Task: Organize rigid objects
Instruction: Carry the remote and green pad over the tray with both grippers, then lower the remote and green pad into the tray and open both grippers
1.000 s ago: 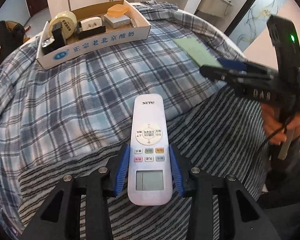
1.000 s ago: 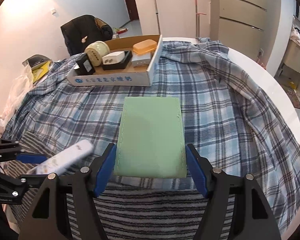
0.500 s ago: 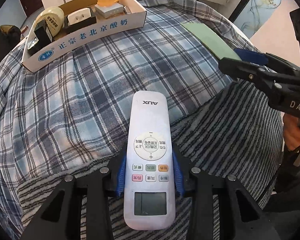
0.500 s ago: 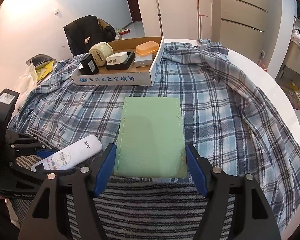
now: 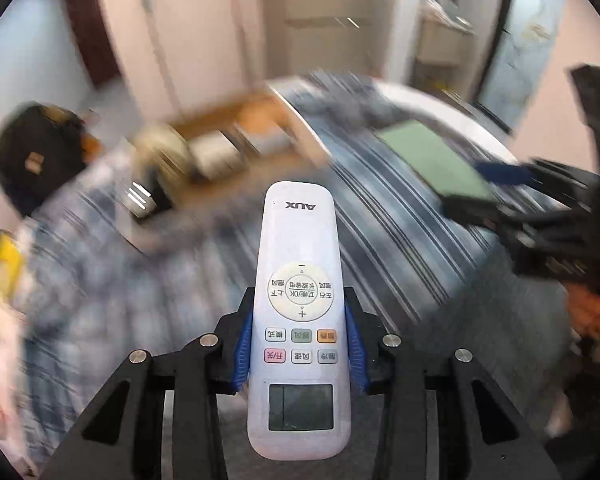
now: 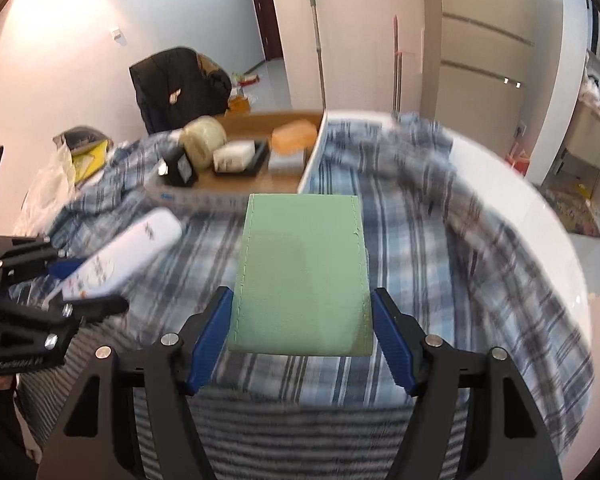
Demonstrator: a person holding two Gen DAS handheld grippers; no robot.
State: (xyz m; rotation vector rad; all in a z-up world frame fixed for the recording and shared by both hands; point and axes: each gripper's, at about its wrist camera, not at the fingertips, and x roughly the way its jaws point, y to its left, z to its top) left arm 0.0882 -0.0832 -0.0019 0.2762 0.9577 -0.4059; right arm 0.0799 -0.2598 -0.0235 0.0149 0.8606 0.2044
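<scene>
Left hand-held gripper (image 5: 299, 346) clamps the white plastic AUX remote (image 5: 299, 316) mid-body, lower centre; rigid, light, slick casing. Right hand-held gripper (image 6: 302, 334) grips the flat green pouch (image 6: 302, 270) by its edges. Plaid-cloth surface (image 6: 440, 248); cardboard tray (image 6: 256, 178) upper centre.

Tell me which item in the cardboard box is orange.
The rounded orange block at the far right end of the cardboard box, resting on a grey case. The other items are cream, white, black or grey.
</scene>
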